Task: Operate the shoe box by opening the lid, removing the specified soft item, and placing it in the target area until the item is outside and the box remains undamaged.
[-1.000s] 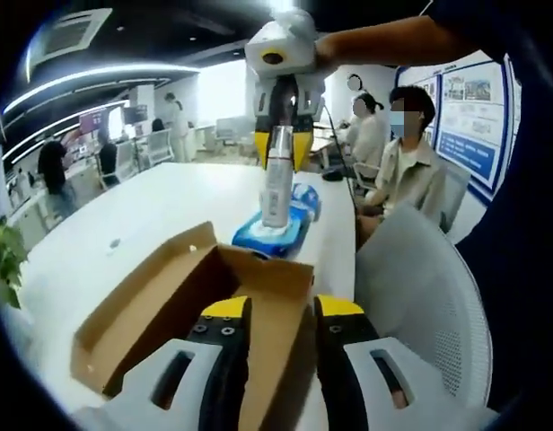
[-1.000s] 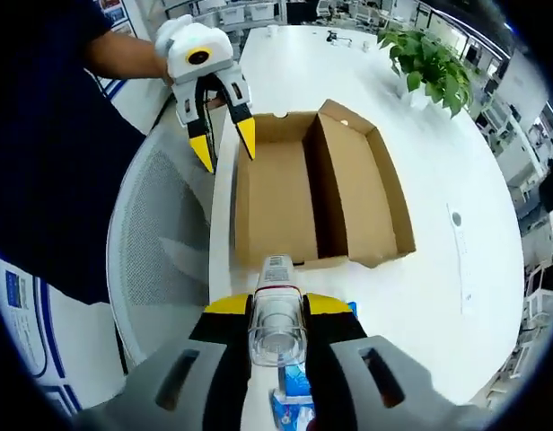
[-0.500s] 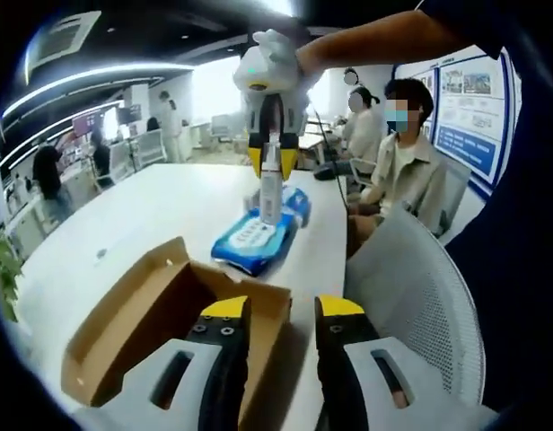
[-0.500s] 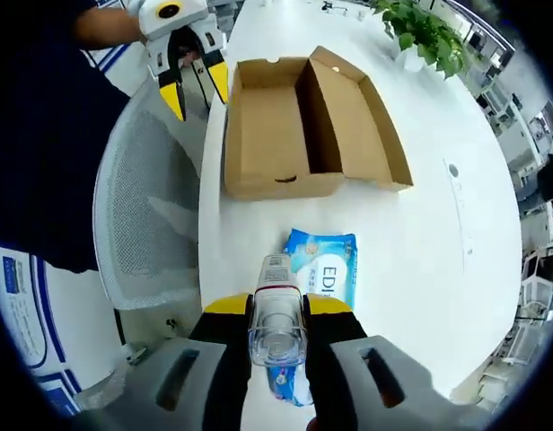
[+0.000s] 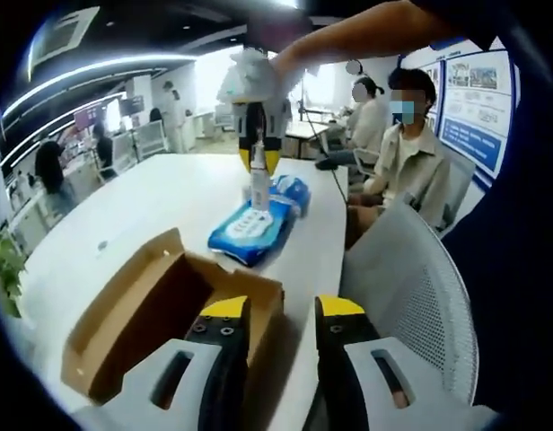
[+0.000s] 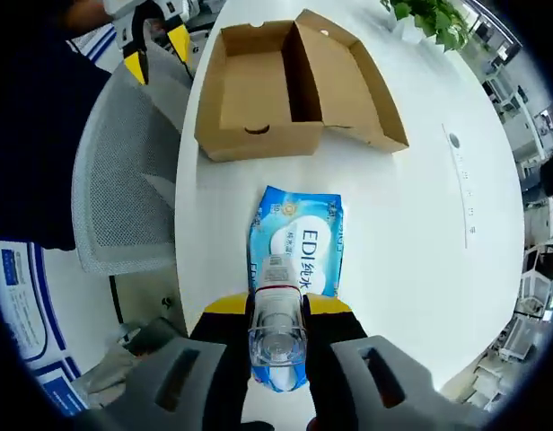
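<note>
Right gripper [image 6: 276, 310] has its yellow-tipped jaws clamped on a small clear bottle [image 6: 276, 314] with a white labelled body, held above a blue wet-wipes pack [image 6: 296, 260]. That pack lies flat on the white table [image 6: 411, 224], outside the box and a little apart from its near wall. In the left gripper view the same bottle [image 5: 257, 184] hangs upright in the right gripper [image 5: 257, 166], its lower end right at the pack [image 5: 251, 231]; whether they touch cannot be told.

Open and brown, the cardboard shoe box [image 6: 258, 94] sits on the table with its lid [image 6: 348, 76] folded back beside it. Nothing can be seen inside it.

Left gripper [image 5: 275, 310] hovers with its jaws apart and nothing between them, near the box's corner [image 5: 258, 292], over the table edge beside a grey mesh chair [image 5: 411, 296]. People sit and stand in the office background.
</note>
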Demonstrator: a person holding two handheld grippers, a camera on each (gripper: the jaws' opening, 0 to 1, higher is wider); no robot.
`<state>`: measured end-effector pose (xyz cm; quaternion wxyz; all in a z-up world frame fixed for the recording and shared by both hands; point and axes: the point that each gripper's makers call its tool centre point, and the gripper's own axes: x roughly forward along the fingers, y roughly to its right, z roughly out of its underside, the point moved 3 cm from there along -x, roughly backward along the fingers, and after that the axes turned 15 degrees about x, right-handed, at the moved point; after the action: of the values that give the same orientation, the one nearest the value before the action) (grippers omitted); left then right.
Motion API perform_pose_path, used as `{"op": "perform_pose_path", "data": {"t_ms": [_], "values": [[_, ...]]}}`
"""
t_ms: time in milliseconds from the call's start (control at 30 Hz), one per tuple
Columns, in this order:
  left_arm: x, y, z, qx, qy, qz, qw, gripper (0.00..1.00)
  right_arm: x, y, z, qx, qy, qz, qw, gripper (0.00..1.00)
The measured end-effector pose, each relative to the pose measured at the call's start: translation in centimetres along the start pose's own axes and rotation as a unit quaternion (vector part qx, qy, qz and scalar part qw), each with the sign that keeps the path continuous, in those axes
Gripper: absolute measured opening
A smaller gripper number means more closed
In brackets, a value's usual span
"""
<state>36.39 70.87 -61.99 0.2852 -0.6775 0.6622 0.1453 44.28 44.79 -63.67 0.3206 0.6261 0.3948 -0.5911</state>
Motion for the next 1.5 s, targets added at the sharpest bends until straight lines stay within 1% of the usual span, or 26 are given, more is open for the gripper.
{"op": "perform_pose_path", "data": {"t_ms": [200, 267, 367, 467, 667, 833, 933, 1133, 1233, 1500], "values": [[-0.2, 0.3, 0.3, -0.009, -0.005, 0.005, 0.9999, 0.27, 0.3, 2.7, -0.7, -0.001, -0.011, 0.006, 0.9999, 0.19], [-0.3, 0.3, 0.4, -0.011, -0.007, 0.004, 0.9999, 0.27, 0.5, 3.6, -0.5, -0.007, -0.020, 0.009, 0.9997, 0.19], [-0.3, 0.1, 0.3, -0.018, -0.007, 0.002, 0.9998, 0.27, 0.6, 4.8, -0.5, -0.004, -0.024, 0.012, 0.9996, 0.19], [-0.2, 0.1, 0.3, -0.022, -0.006, 0.004, 0.9997, 0.27, 0.9, 6.3, -0.1, -0.001, -0.040, 0.019, 0.9990, 0.19], [0.0, -0.2, 0.5, -0.027, -0.010, 0.001, 0.9996, 0.27, 1.6, 8.0, 0.2, -0.002, -0.056, 0.025, 0.9981, 0.19], [0.2, -0.3, 0.6, -0.029, -0.015, 0.003, 0.9995, 0.27, 2.8, 9.1, 0.7, -0.002, -0.070, 0.027, 0.9972, 0.19], [0.2, -0.5, 0.7, -0.031, -0.019, 0.003, 0.9994, 0.27, 3.4, 9.5, 0.6, -0.001, -0.072, 0.025, 0.9971, 0.19], [0.3, -0.7, 1.0, -0.034, -0.025, 0.004, 0.9991, 0.27, 4.8, 9.5, -0.2, -0.009, -0.068, 0.024, 0.9973, 0.19], [0.2, -0.9, 1.1, -0.036, -0.025, 0.003, 0.9990, 0.27, 5.5, 9.5, -0.3, -0.014, -0.072, 0.022, 0.9971, 0.19], [0.1, -0.9, 1.8, -0.042, -0.029, 0.003, 0.9987, 0.27, 6.5, 9.6, 0.2, -0.009, -0.074, 0.018, 0.9971, 0.19]]}}
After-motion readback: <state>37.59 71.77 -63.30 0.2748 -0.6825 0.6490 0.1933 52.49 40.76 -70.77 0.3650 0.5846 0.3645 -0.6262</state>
